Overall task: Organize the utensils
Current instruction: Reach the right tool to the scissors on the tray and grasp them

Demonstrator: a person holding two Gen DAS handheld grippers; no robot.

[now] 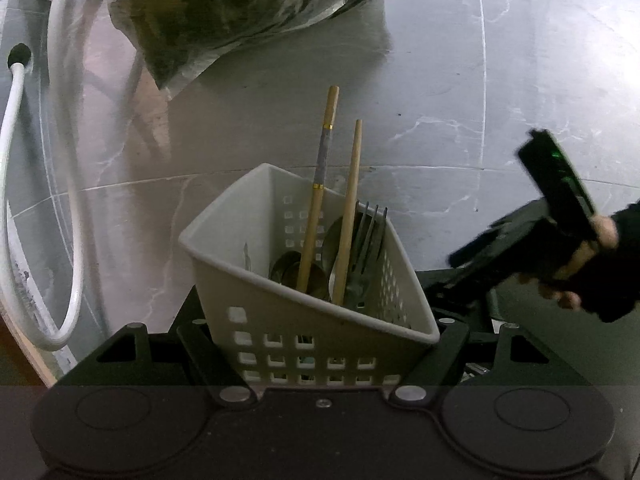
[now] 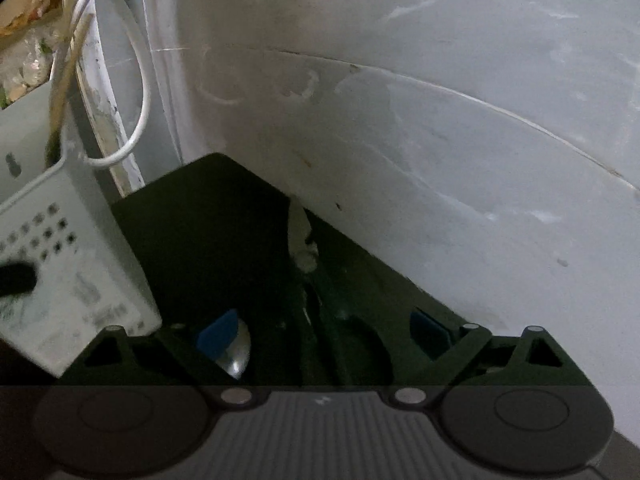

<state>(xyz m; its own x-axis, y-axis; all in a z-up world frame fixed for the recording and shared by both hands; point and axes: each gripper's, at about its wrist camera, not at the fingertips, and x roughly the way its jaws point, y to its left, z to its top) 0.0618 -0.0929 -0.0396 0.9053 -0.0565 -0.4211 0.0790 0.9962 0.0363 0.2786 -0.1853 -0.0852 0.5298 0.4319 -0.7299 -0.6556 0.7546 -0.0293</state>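
The white basket [image 1: 312, 316] sits tilted between the left hand-held gripper's [image 1: 320, 354] fingers, which clamp its perforated wall; chopsticks [image 1: 348, 216], forks [image 1: 370, 240] and spoons [image 1: 298, 272] stand inside. Its printed label is too blurred to read. The right hand-held gripper [image 2: 324, 332] is spread wide over a black tray [image 2: 224, 232], a spoon [image 2: 236, 354] beside one blue pad. Below lies grey marbled tile [image 1: 440, 80], with a white hose [image 1: 68, 200] and a plastic bag [image 1: 240, 12].

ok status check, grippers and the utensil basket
Left gripper shut on white basket. Right gripper open over dark tray, spoon by its left finger. Nothing blocking.
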